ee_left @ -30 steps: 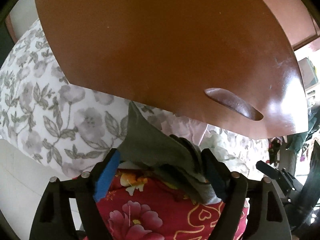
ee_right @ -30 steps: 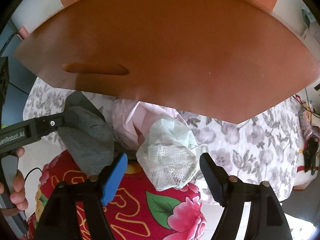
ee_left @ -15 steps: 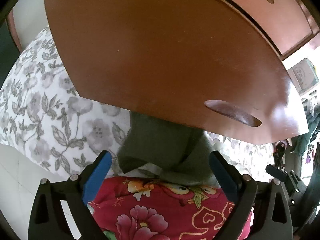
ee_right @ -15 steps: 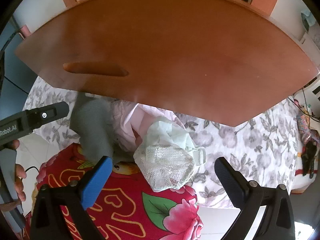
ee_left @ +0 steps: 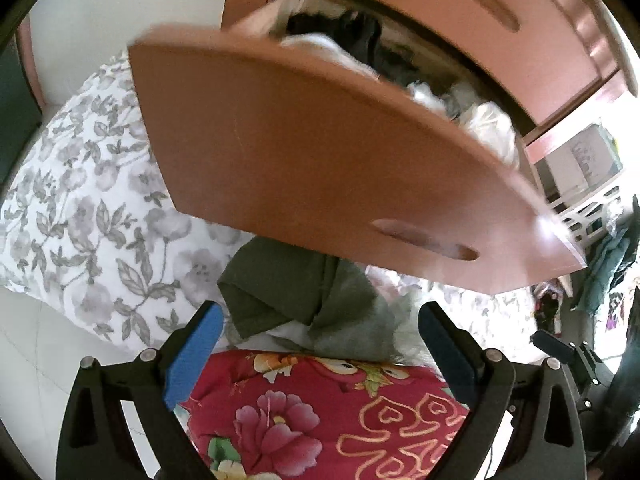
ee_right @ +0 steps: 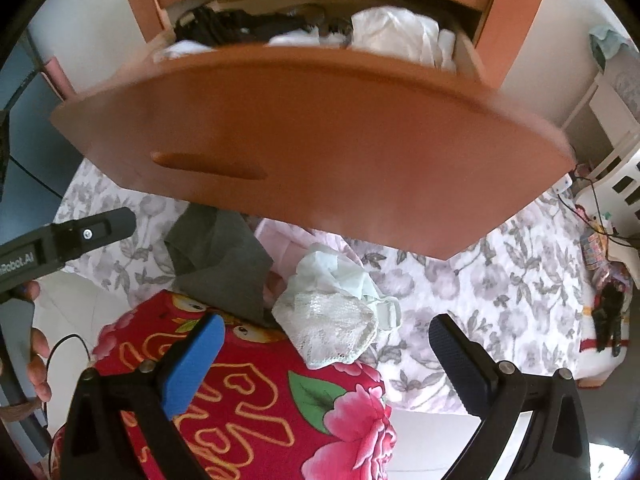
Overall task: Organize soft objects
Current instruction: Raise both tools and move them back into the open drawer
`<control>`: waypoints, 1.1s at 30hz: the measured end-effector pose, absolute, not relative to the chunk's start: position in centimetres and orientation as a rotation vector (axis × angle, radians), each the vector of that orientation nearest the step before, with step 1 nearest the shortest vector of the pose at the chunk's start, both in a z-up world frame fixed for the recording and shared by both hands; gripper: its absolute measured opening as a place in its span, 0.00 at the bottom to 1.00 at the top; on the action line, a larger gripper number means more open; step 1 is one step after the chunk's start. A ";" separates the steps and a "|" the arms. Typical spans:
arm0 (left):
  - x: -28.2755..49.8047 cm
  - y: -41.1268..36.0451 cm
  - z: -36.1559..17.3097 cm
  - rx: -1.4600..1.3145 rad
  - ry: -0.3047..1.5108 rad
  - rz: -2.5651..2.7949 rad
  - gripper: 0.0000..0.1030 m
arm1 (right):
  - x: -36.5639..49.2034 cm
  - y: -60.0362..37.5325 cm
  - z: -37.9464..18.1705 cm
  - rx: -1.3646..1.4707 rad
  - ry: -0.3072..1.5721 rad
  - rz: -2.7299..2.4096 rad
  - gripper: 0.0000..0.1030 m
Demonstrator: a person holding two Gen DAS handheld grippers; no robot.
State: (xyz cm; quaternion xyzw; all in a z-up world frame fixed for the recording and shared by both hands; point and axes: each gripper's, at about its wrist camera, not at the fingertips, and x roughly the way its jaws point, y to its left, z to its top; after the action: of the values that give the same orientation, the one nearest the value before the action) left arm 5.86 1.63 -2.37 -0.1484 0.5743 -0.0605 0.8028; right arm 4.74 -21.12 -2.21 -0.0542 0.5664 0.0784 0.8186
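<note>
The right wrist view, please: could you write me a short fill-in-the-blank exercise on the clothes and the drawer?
1. The grey garment lies to the ____ of the pale green lace garment.
2. The wooden drawer above them stands ____.
3. The right gripper has just been opening; its jaws hold ____.
4. Both garments partly rest on a ____ floral quilt.

Missing words: left; open; nothing; red

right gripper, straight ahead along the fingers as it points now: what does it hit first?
Most likely the pale lace garment, which lies between the open fingers of the right gripper with neither pad on it. It sits partly on the red floral quilt. Depth is hard to judge through the fisheye.
</note>
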 end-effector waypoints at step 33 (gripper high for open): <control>7.4 0.4 7.0 -0.160 0.894 -0.181 0.95 | 6.0 -23.1 7.3 -0.023 0.864 0.128 1.00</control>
State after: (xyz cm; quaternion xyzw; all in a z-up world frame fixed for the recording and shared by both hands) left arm 7.44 0.39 7.03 -0.0772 0.4311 -0.0875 0.8947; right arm 6.01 -23.06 7.35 -0.0113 0.4182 0.0619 0.9062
